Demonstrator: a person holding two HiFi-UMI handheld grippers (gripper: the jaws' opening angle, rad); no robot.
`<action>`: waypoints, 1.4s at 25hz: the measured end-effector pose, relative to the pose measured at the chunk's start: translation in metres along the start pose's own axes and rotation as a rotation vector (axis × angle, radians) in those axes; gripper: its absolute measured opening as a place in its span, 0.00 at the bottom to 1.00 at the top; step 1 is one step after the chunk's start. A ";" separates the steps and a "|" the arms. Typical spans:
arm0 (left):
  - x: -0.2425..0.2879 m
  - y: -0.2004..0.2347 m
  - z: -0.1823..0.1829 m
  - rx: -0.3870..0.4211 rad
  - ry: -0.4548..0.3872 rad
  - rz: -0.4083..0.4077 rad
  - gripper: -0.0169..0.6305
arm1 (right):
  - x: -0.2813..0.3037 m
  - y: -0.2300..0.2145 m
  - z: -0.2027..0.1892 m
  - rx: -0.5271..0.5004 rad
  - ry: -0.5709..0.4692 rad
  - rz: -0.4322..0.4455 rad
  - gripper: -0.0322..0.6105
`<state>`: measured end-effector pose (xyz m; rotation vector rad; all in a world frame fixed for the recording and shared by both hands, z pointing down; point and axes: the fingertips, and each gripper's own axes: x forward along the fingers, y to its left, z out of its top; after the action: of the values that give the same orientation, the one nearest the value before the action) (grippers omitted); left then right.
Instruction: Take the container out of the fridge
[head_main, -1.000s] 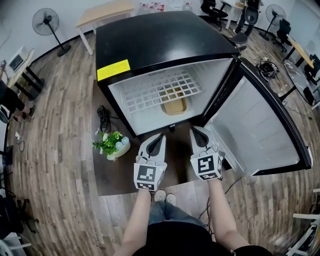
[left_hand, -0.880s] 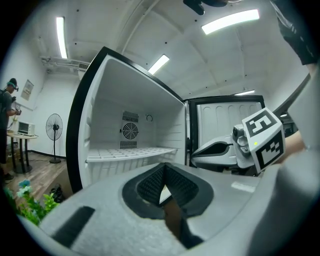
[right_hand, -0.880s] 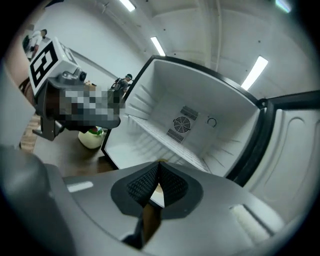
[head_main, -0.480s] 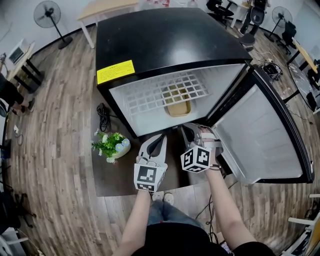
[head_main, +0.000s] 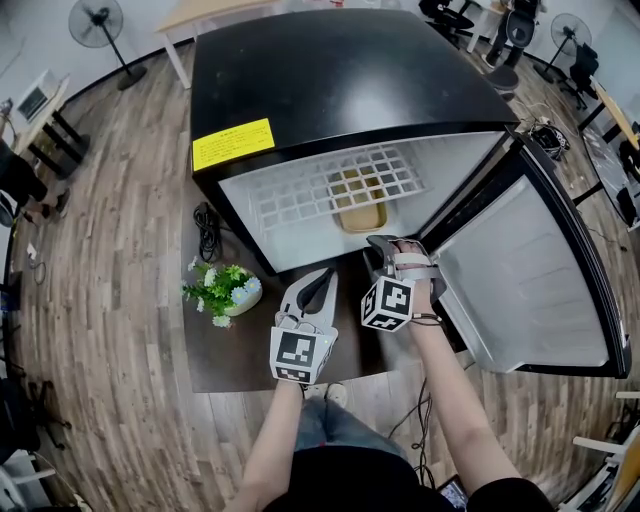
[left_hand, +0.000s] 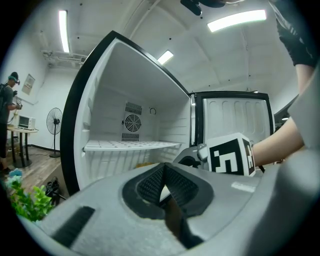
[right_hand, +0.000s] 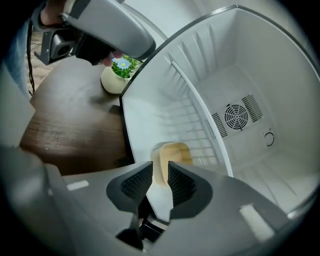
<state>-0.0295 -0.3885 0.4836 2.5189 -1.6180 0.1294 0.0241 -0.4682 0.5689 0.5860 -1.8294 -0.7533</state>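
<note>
Currently: the container (head_main: 360, 216) lies flat on the floor of the fridge (head_main: 340, 90), under the white wire shelf (head_main: 300, 195), right of centre and near the front opening. It has not been touched yet. The right gripper view shows it as a tan box with rounded corners and a paler side wall.

Handling (judgement only): it looks rigid, small and probably light. The surfaces look smooth, so a shallow pinch could slip. Contents unknown (treat as spillable, keep level). The best hold seems to be the near end, with the jaws across wall and rim. It should then come straight out and low, since the shelf leaves little headroom.

Right tool (right_hand: 160, 181): the jaws are apart and have just been opening, with nothing between the pads. The container lines up in the gap but lies farther in, not touching. The tool sits at the fridge mouth, angled down.

Left tool (left_hand: 164, 187): the jaws are together and empty. It is held just beside the right one, over the brown mat (head_main: 230, 350) in front of the fridge.

Surroundings: the door (head_main: 520, 270) is swung wide to the right. A potted plant (head_main: 222, 290) stands at the mat's left edge, off the pull-out path.
</note>
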 end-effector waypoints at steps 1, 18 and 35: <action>0.001 0.000 0.000 0.000 0.000 -0.002 0.03 | 0.004 0.000 -0.001 -0.007 0.008 0.009 0.19; 0.003 0.001 -0.014 0.002 0.023 -0.013 0.03 | 0.067 0.005 -0.018 -0.101 0.097 0.162 0.24; -0.006 -0.007 -0.022 -0.004 0.031 -0.006 0.04 | 0.076 0.010 -0.025 -0.146 0.120 0.234 0.19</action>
<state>-0.0254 -0.3766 0.5036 2.5058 -1.5978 0.1632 0.0203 -0.5193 0.6310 0.3095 -1.6807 -0.6714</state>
